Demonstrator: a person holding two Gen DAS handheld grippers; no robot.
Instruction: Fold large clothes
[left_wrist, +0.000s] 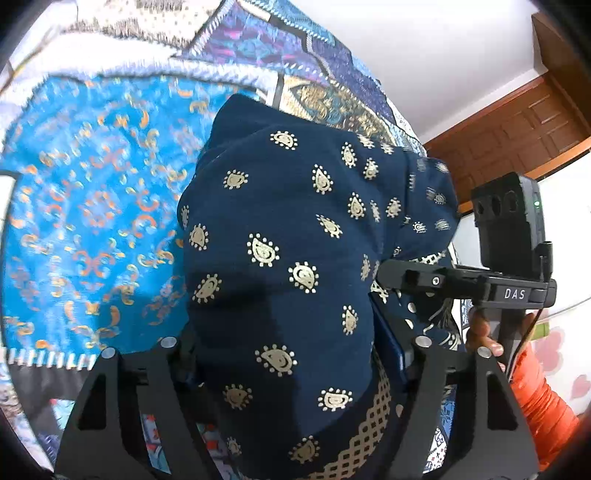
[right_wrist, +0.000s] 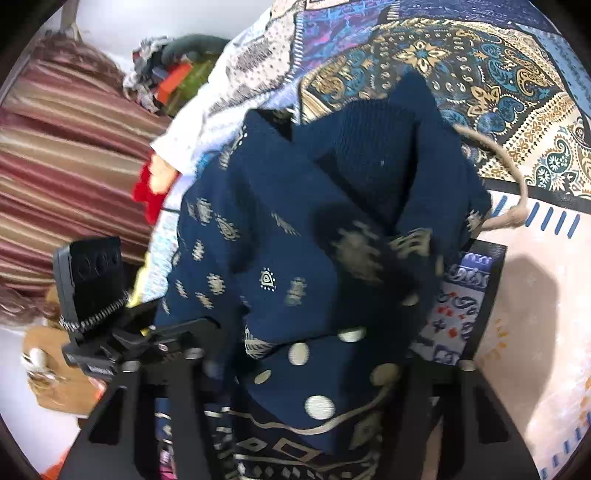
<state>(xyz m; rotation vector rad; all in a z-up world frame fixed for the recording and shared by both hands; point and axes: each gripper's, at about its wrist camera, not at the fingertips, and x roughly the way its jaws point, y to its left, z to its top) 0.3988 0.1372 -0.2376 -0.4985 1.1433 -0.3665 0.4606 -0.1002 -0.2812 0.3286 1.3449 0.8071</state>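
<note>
I have the navy printed garment bunched in both grippers, lifted above the patchwork bedspread. My left gripper has its jaws closed on a thick fold; my right gripper seems clamped on the bordered hem, though blur hides the tips. It's soft, light, droopy cloth, so I'd grip at corners or seams.

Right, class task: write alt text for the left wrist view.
A navy garment with gold paisley print drapes over the left gripper, hiding its jaws. Behind it lies a patterned blue bedspread; the right gripper grips the cloth's right edge.
</note>
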